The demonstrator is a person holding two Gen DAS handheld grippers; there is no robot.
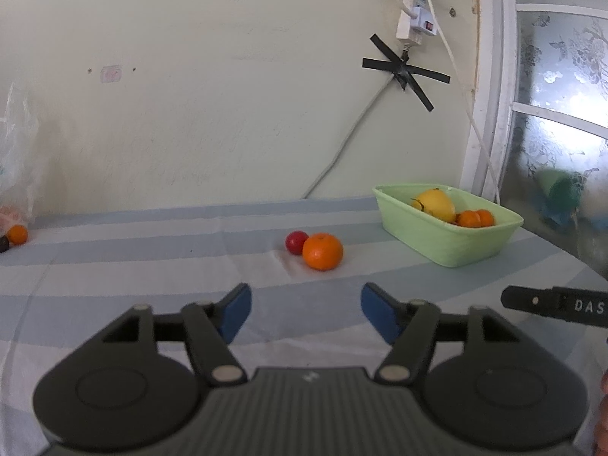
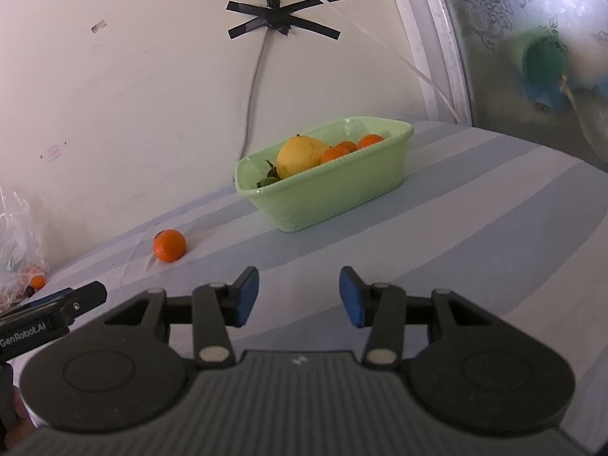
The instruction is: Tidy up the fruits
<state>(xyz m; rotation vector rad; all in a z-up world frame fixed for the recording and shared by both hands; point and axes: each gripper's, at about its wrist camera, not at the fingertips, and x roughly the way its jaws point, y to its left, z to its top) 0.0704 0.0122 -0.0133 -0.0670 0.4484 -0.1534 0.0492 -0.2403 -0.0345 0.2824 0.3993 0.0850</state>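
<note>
Both wrist views look low across the striped table [image 1: 152, 266], sharing the green tub [image 1: 448, 243] by the wall.

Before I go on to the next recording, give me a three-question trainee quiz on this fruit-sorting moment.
1. True or false: the left gripper holds a fruit.
2. Which fruit lies right beside the orange on the striped cloth? A) a banana B) a small red fruit C) a green apple
3. What is the largest fruit in the green tub?

Key:
1. False. Its jaws stand apart with nothing between them; the right gripper is empty too.
2. B, the small red fruit, touching the orange's left side.
3. The yellow fruit, beside small oranges.
</note>
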